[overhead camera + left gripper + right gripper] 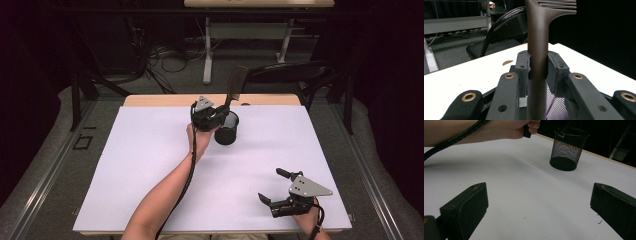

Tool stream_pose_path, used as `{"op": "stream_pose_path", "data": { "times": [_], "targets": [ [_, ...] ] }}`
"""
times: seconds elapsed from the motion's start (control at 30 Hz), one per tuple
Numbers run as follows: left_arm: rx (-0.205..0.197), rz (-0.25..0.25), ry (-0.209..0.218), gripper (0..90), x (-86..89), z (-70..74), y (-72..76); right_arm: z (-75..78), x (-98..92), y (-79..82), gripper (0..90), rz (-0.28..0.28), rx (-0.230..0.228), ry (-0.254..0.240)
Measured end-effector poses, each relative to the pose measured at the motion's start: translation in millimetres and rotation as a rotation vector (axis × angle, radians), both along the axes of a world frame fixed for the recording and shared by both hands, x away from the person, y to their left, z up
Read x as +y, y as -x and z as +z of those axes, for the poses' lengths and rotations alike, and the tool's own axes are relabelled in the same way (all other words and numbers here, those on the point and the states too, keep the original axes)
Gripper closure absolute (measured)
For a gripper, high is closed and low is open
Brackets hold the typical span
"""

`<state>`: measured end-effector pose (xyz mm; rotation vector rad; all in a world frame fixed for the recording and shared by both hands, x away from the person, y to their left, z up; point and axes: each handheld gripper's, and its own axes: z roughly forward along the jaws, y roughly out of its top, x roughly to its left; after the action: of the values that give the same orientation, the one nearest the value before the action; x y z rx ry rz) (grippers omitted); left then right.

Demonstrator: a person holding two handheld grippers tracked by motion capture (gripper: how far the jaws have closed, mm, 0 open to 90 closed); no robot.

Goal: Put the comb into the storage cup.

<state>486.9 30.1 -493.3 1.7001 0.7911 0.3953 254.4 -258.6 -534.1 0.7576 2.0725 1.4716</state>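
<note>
Evidently, held thing: a dark brown comb (537, 50) stood upright between the jaws of the left gripper (214, 118), its handle pinched by both pads and its teeth at the top.
Left tongs: narrow, clamped on the comb's handle a little below where the teeth began.
Why upright: judging from the pose, the handle end pointed down so that it could slide straight into the cup beneath.
Mesh cup: a black wire pen cup (226, 129) stood near the far edge of the tabletop (150, 165), about midway along that edge.
Comb and cup: in the left gripper view the lower handle ran down in front of the mesh, so its tip seemed to be at or inside the cup's mouth; how deep it had gone could not be told.
Left hand: the hand (199, 140) held its gripper just beside the cup, on the cup's left in the high view.
Right gripper: the right gripper (272, 187) rested low near the near right corner of the tabletop, well apart from the cup.
Right tongs: wide, with nothing between them but bare white surface.
Why parked: it looked to be kept out of the way, since one hand sufficed for lowering the comb.
Stage, as judged: the comb was being placed and not yet released.
</note>
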Motion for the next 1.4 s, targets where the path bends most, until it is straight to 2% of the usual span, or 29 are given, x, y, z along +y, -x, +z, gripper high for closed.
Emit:
{"op": "stream_pose_path", "data": {
  "times": [0.23, 0.7, 1.3, 1.33, 1.4],
  "targets": [
    [0.003, -0.001, -0.022, 72.6, -0.8, -4.3, 2.0, 0.1, 0.0, 0.1, 1.1, 0.0, -0.001, 0.002],
    [0.006, -0.002, -0.019, 72.6, -0.4, -7.7, 1.9, 0.2, -0.5, -0.1, 1.1, -0.001, -0.002, 0.004],
    [0.016, -0.012, -0.049, 72.4, -2.7, -11.9, 3.5, 0.1, -0.2, 0.0, 1.1, -0.002, 0.001, 0.003],
    [0.014, 0.004, -0.05, 72.4, -3.6, -12.2, 4.1, 0.1, -0.1, 0.0, 1.1, -0.002, 0.0, 0.003],
    [0.016, -0.011, -0.053, 72.4, -3.5, -12.1, 3.9, 0.2, -0.3, 0.0, 1.1, -0.002, -0.001, 0.004]
  ]
}}
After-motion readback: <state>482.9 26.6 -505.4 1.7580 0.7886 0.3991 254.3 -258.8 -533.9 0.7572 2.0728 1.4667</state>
